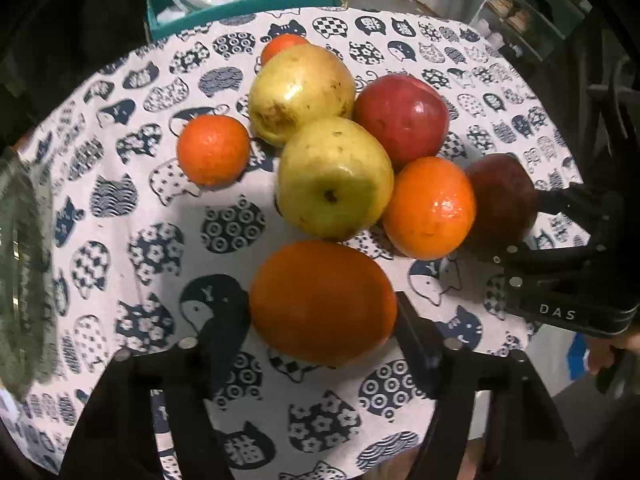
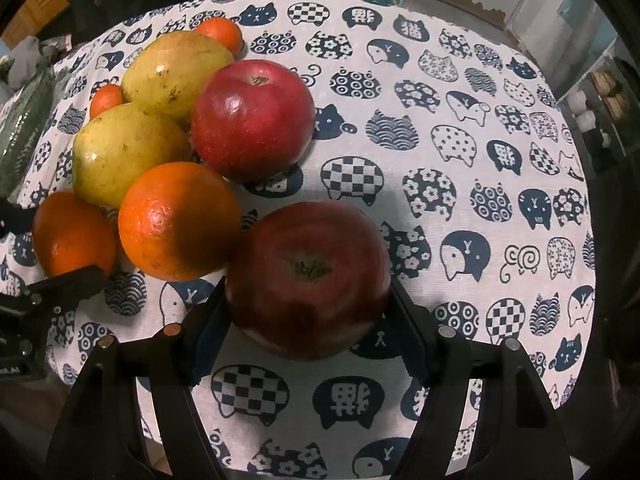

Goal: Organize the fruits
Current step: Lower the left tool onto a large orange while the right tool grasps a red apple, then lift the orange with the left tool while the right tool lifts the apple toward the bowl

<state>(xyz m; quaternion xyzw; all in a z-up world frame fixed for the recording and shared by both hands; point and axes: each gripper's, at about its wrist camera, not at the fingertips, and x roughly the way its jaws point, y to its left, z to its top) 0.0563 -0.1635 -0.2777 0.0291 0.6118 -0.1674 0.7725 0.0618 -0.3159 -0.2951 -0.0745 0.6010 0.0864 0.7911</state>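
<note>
While the left gripper (image 1: 324, 334) clamps the orange (image 1: 322, 300) and the right gripper (image 2: 308, 310) clamps the dark red apple (image 2: 308, 280), both fruits sitting on the tablecloth (image 2: 460, 184), each lift should run straight up, clear of neighbouring fruit.

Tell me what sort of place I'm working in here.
Probably a home room: a round table with a cat-print cloth, a pile of loose fruit on it, a teal box of bags behind, and cluttered shelves alongside.
</note>
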